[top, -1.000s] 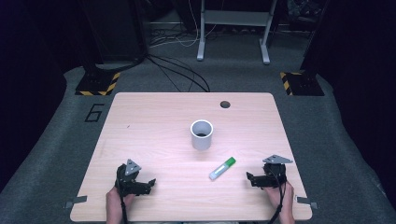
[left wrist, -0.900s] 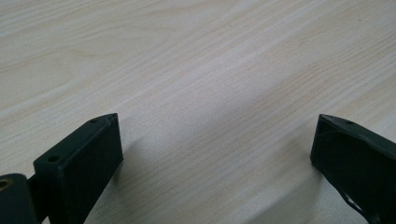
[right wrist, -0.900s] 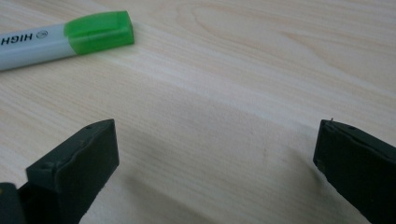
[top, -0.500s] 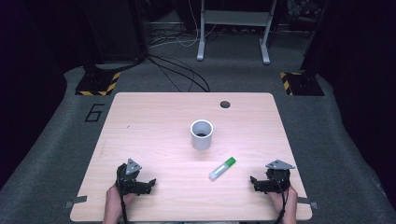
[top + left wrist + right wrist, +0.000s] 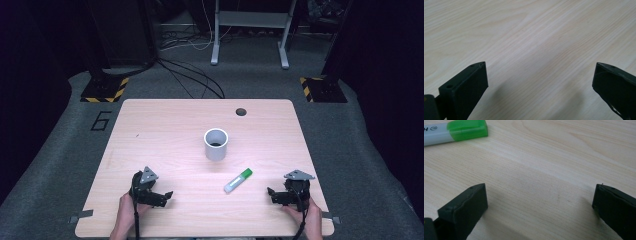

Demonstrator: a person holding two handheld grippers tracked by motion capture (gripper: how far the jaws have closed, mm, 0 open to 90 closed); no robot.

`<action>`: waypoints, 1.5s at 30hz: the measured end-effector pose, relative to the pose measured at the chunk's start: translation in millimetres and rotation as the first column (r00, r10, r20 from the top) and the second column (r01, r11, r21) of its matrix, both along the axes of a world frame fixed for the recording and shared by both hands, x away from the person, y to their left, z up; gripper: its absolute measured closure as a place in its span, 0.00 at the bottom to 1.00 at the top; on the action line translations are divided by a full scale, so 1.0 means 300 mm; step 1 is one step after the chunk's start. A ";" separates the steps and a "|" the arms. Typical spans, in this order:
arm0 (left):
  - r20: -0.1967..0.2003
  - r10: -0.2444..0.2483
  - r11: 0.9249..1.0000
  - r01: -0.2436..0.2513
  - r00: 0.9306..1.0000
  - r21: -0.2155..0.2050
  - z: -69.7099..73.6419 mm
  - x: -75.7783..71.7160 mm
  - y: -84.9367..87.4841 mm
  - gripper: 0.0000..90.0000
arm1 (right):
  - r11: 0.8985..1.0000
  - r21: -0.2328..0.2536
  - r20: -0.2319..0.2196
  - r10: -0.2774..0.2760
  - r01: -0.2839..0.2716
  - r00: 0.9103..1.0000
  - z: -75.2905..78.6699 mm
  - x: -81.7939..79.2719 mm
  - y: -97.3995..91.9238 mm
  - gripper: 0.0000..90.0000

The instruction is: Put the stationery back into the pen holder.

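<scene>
A white marker with a green cap lies flat on the wooden table, right of centre near the front. Behind it stands an upright white cup, its mouth up. My right gripper rests low at the front right, jaws wide open, pointing left toward the marker; the marker's green cap lies ahead at the upper left of the right gripper view. At the front left my left gripper is open too, with bare wood between its jaws.
A dark round hole sits in the table near its far edge. Beyond the table are cables on the grey floor, a metal stand's legs and yellow-black striped bases. A "6" is marked on the floor at left.
My right gripper has drawn back toward the front edge and dropped lower. The left gripper, the marker and the cup have stayed where they were.
</scene>
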State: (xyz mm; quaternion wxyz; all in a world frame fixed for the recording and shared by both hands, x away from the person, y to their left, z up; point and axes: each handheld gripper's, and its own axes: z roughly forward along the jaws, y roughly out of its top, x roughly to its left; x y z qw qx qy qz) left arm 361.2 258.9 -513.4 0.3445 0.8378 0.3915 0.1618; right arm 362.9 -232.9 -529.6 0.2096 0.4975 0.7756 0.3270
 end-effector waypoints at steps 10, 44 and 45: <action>0.003 -0.077 0.997 0.077 0.997 0.002 0.074 0.011 -0.109 0.04 | 1.000 -0.003 0.000 0.004 -0.004 1.000 0.000 0.000 -0.001 0.00; -0.053 -0.319 0.946 0.313 0.946 -0.087 0.131 0.068 -0.455 0.04 | 1.000 -0.004 0.002 0.007 -0.007 1.000 0.000 0.000 -0.002 0.00; -0.051 -0.328 0.943 0.323 0.943 -0.082 0.134 0.072 -0.463 0.04 | 1.000 -0.005 0.002 0.007 -0.007 1.000 0.000 0.000 -0.002 0.00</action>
